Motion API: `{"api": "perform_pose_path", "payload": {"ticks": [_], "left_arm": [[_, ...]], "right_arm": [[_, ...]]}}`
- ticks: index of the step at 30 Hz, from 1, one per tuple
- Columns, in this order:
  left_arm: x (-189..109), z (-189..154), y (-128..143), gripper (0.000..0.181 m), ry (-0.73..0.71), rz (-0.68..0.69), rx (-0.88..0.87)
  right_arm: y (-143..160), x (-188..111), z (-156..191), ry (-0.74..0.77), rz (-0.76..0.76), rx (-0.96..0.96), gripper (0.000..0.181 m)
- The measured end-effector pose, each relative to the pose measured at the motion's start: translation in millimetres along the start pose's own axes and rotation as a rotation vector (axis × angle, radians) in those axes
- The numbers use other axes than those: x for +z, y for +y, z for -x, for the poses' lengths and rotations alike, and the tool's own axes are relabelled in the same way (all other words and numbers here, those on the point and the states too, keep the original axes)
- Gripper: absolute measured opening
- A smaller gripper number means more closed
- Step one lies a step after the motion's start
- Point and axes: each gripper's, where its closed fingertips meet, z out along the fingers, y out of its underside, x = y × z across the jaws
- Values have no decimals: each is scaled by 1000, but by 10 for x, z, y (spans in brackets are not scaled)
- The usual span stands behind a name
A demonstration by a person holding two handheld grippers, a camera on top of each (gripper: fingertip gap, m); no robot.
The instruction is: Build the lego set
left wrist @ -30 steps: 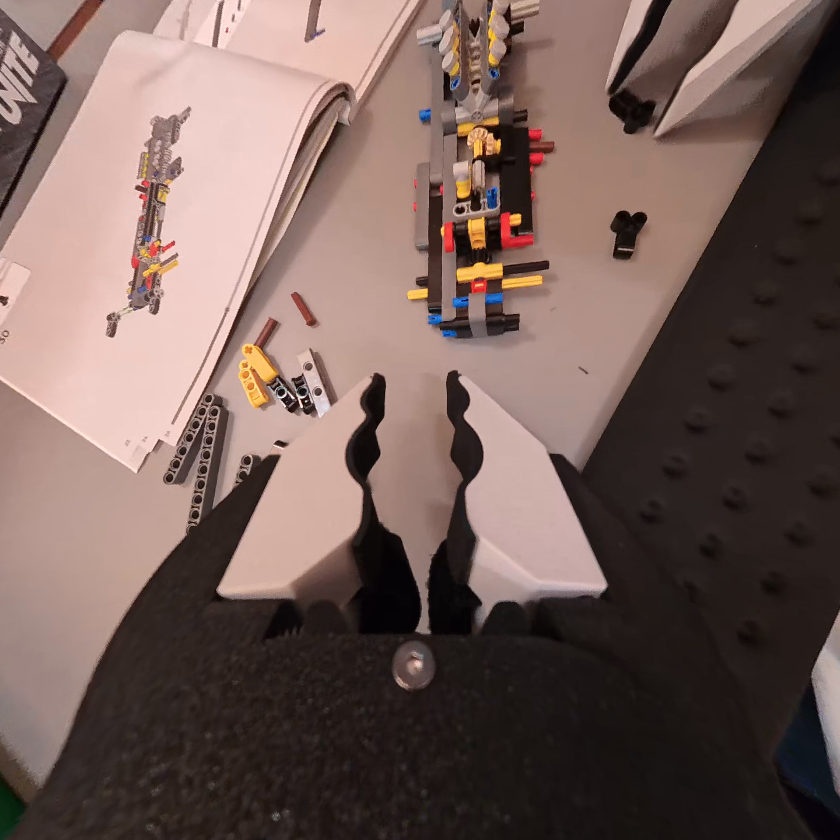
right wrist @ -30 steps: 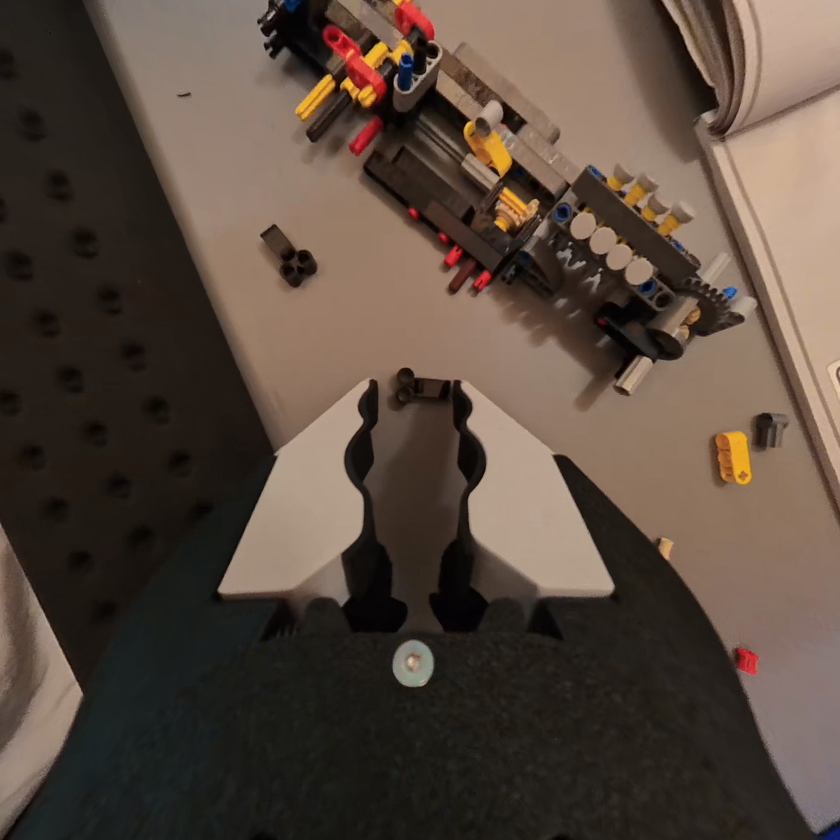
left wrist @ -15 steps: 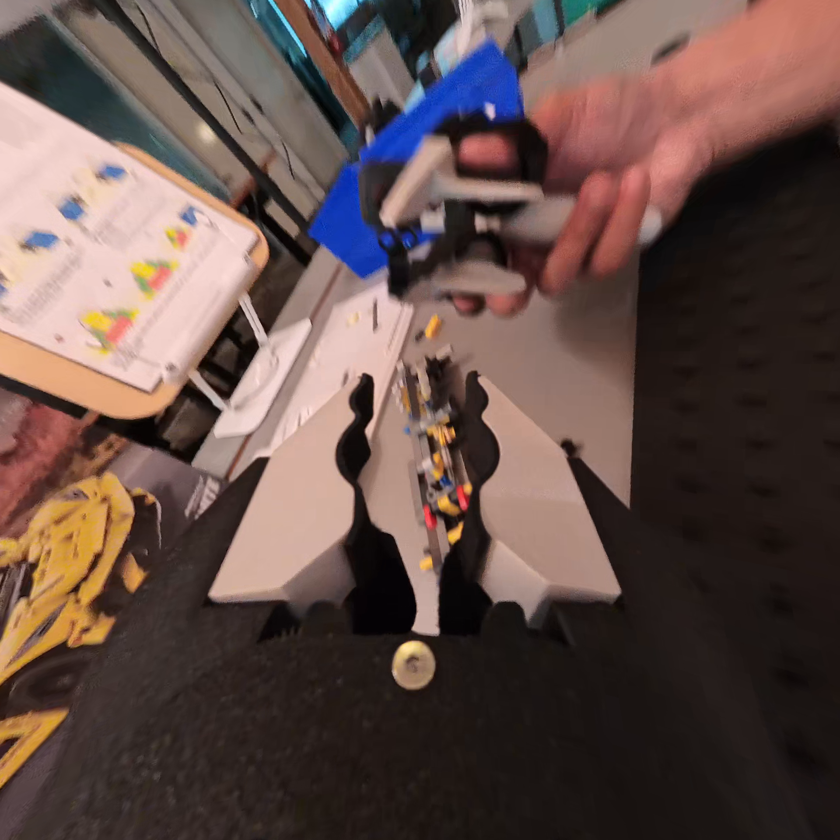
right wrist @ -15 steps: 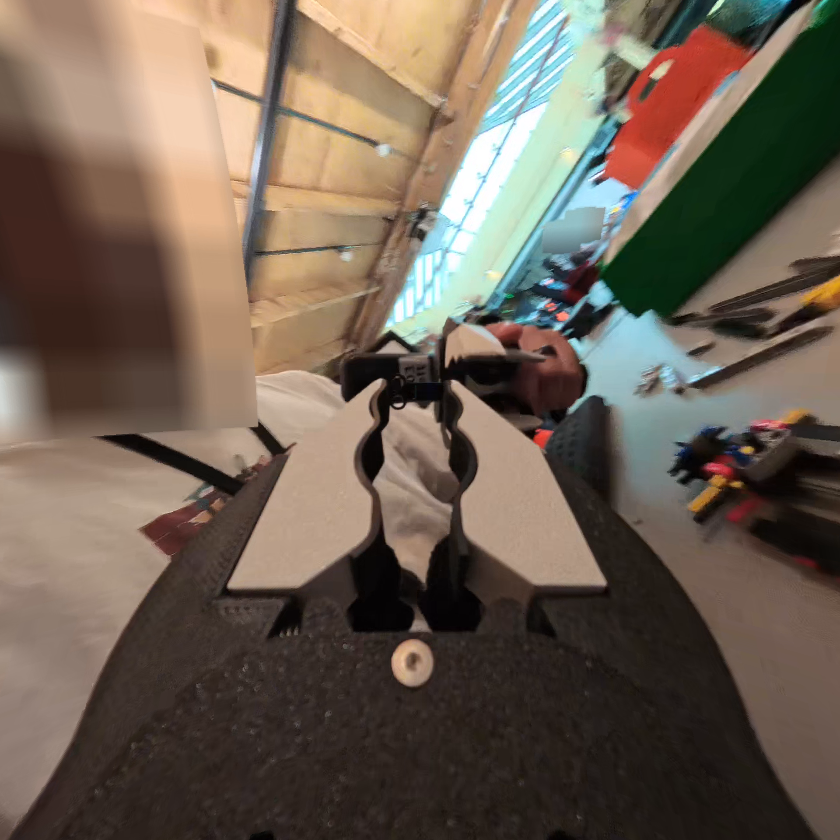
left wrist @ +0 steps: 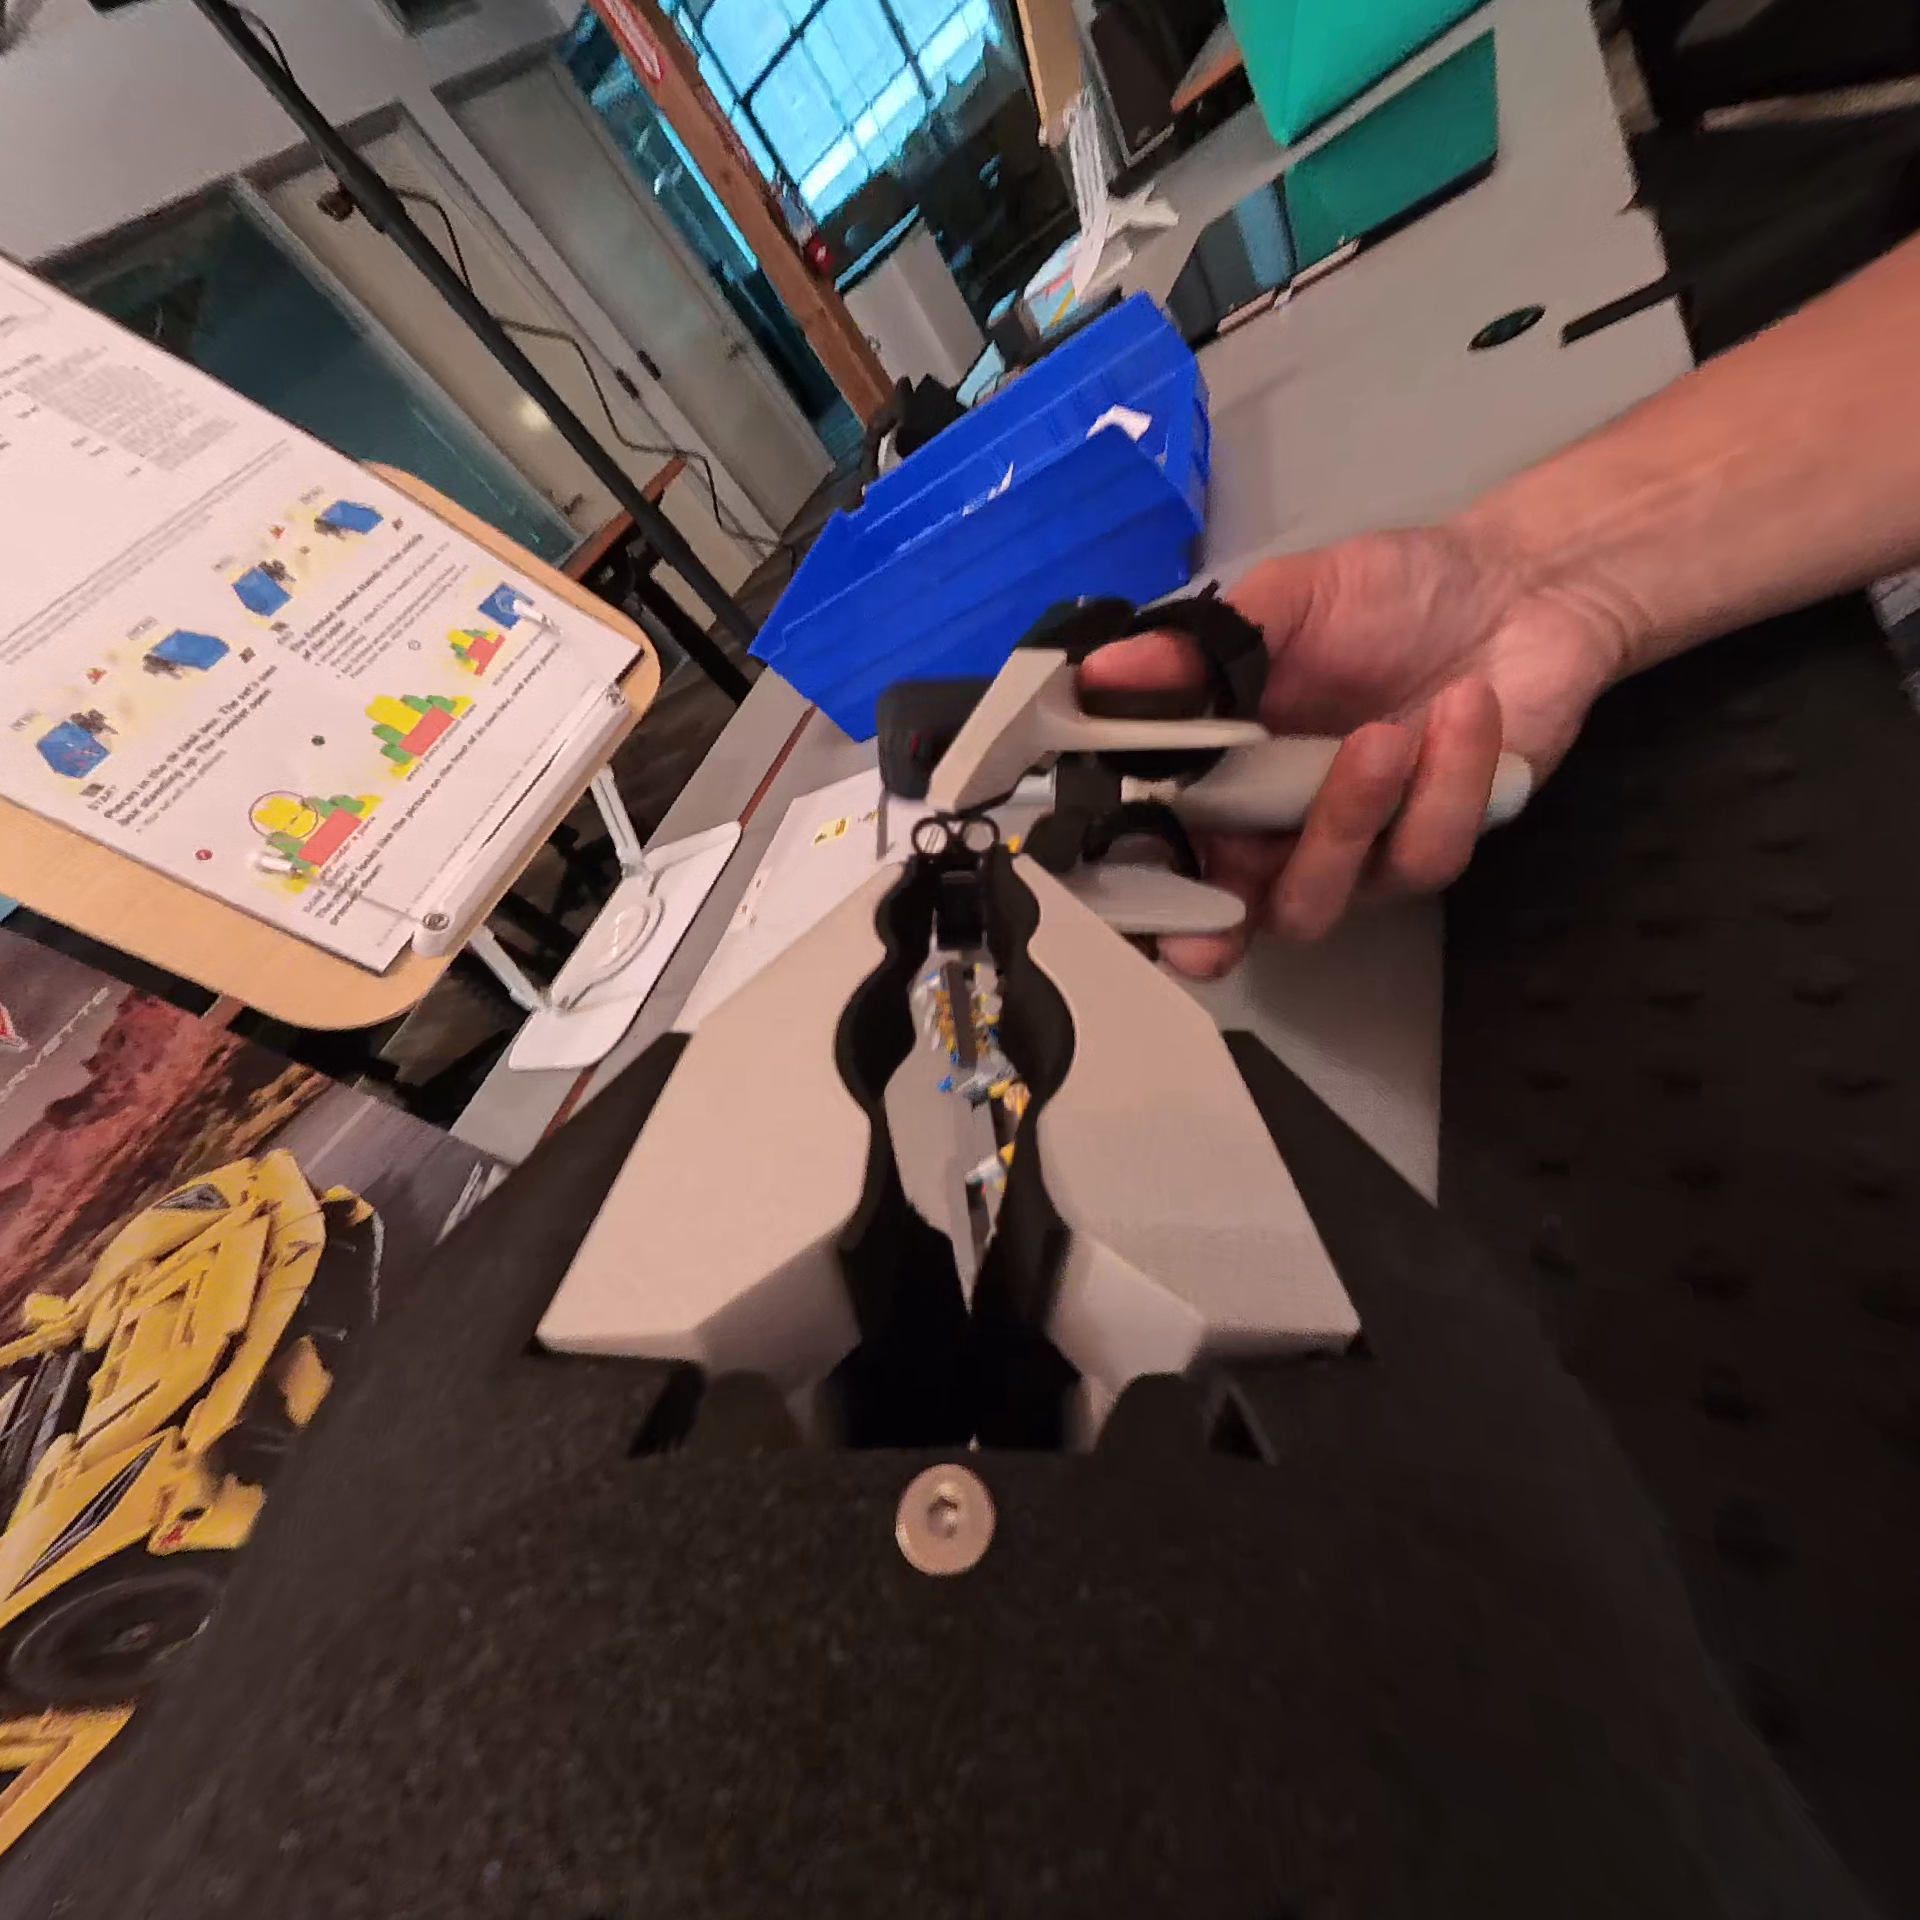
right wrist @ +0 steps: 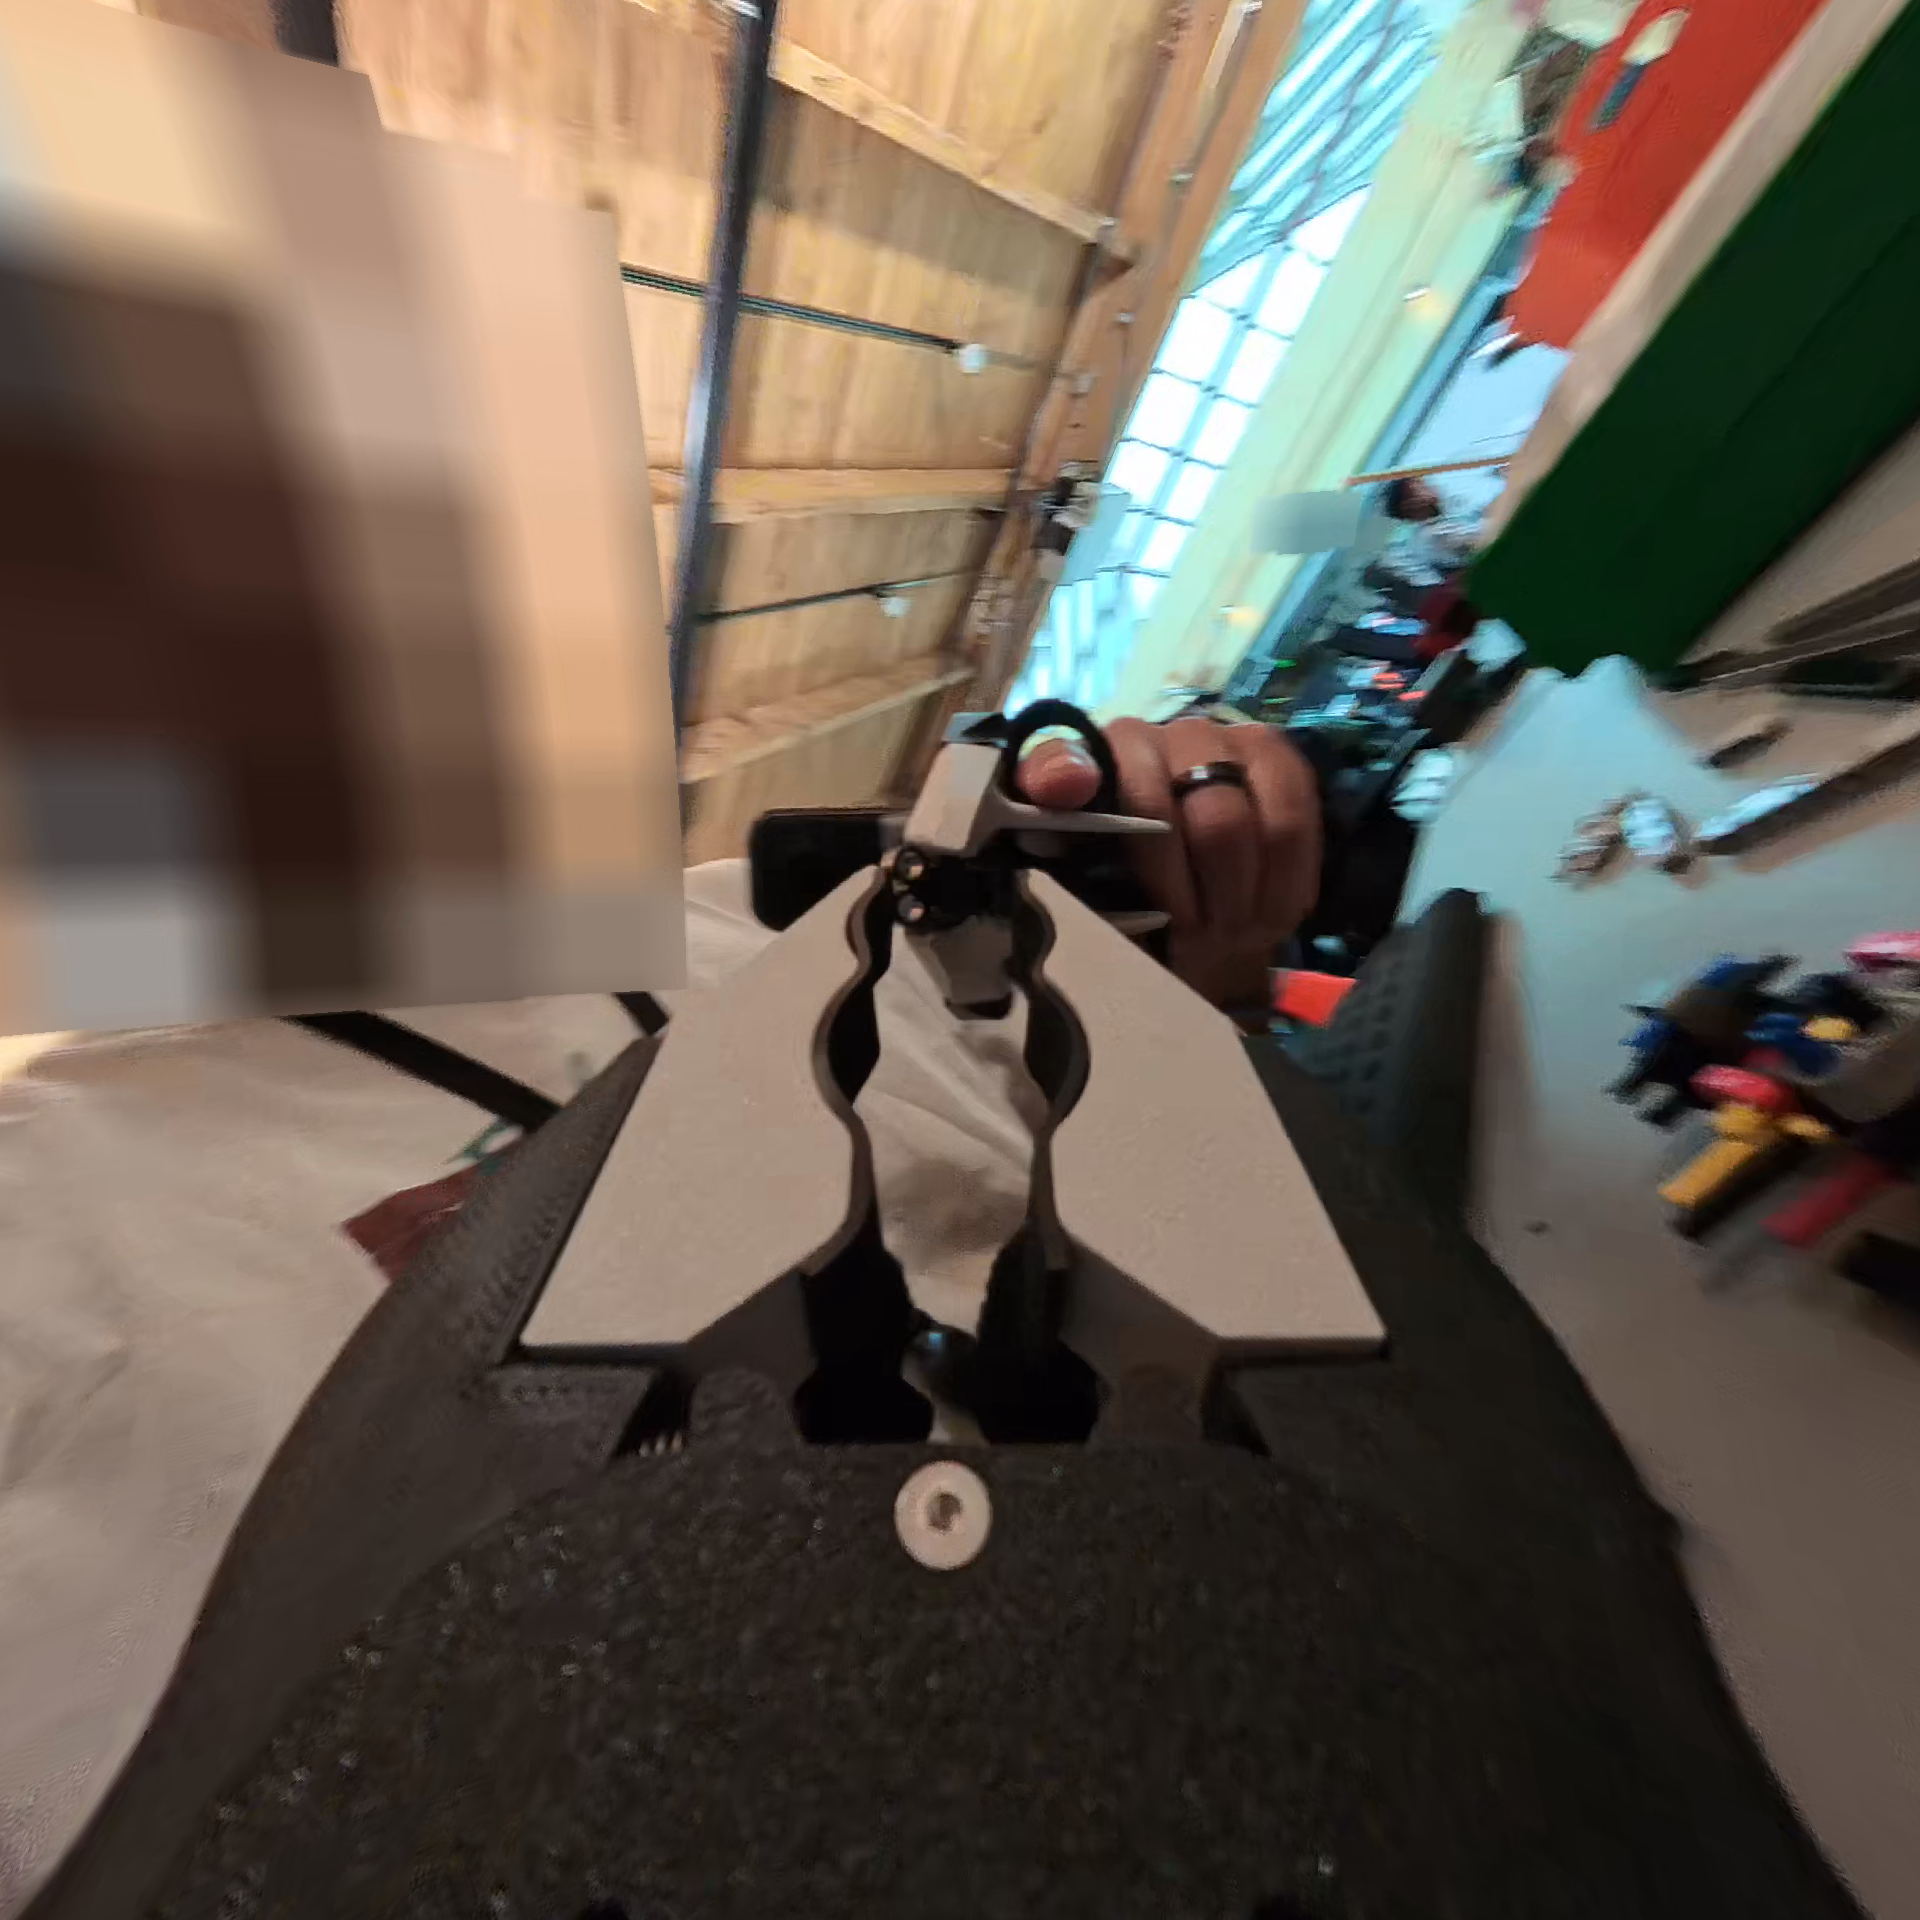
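Both grippers are raised above the table and point at each other, tip to tip. My right gripper [right wrist: 954,883] is shut on a small black connector [right wrist: 930,888] with two round holes. In the left wrist view my left gripper [left wrist: 956,868] has its jaws narrowed around the same black connector [left wrist: 956,904], pads against its sides. The right gripper's upper finger [left wrist: 997,717] shows just beyond, held by a hand [left wrist: 1403,727]. The long partly built lego model [left wrist: 982,1049] lies on the table below, seen between my left fingers; it is blurred in the right wrist view [right wrist: 1745,1101].
A blue bin [left wrist: 997,561] stands at the table's far end. An instruction sheet on a wooden stand [left wrist: 260,707] is at the left, a box with a yellow car [left wrist: 135,1351] below it. A black dotted mat [left wrist: 1714,1143] lines the table's right side. Only a small space, under 4 cm, lies between the two pairs of fingers.
Both grippers lifted off the table and turned to face each other. The right one picked up the black connector; in the last half second the left jaws narrowed around it.
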Motion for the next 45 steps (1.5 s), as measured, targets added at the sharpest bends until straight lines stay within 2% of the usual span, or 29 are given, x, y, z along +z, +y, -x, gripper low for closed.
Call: {"api": "perform_pose_path", "payload": {"ticks": [3,5,8,11,15,16,21,23,27,31,34,37,40,45], "left_arm": [[0,80,283,7,-42,145,21],[13,36,489,7,-16,257,34],[47,-10,643,7,-20,346,90],[85,-61,620,7,-23,349,123],[88,-86,519,7,-40,334,147],[75,-81,493,7,-47,324,154],[-17,-84,224,10,-65,151,82],[-43,-99,181,7,-69,122,86],[-33,-19,295,5,-157,189,161],[18,-30,483,6,-190,284,204],[35,-147,619,6,-79,325,130],[-1,-250,724,6,60,363,69],[-44,-316,781,6,159,399,112],[-69,-421,770,6,261,417,210]], "right_arm": [[-97,-197,-274,346,31,-196,25],[-106,-288,-375,546,95,-340,27],[-99,-227,-380,671,142,-466,27],[-46,-230,-514,789,200,-499,27],[13,-169,-493,728,189,-484,13],[40,-160,-462,682,187,-444,8],[98,-56,-163,333,102,-215,7],[117,-33,-123,266,91,-183,7],[17,-56,-247,378,57,-283,10],[-129,-154,-391,660,48,-573,28],[-43,-255,-494,876,244,-868,33],[121,-394,-628,1048,515,-1046,35],[202,-373,-625,1095,658,-1193,27],[317,-315,-671,1098,869,-1348,24]]}}
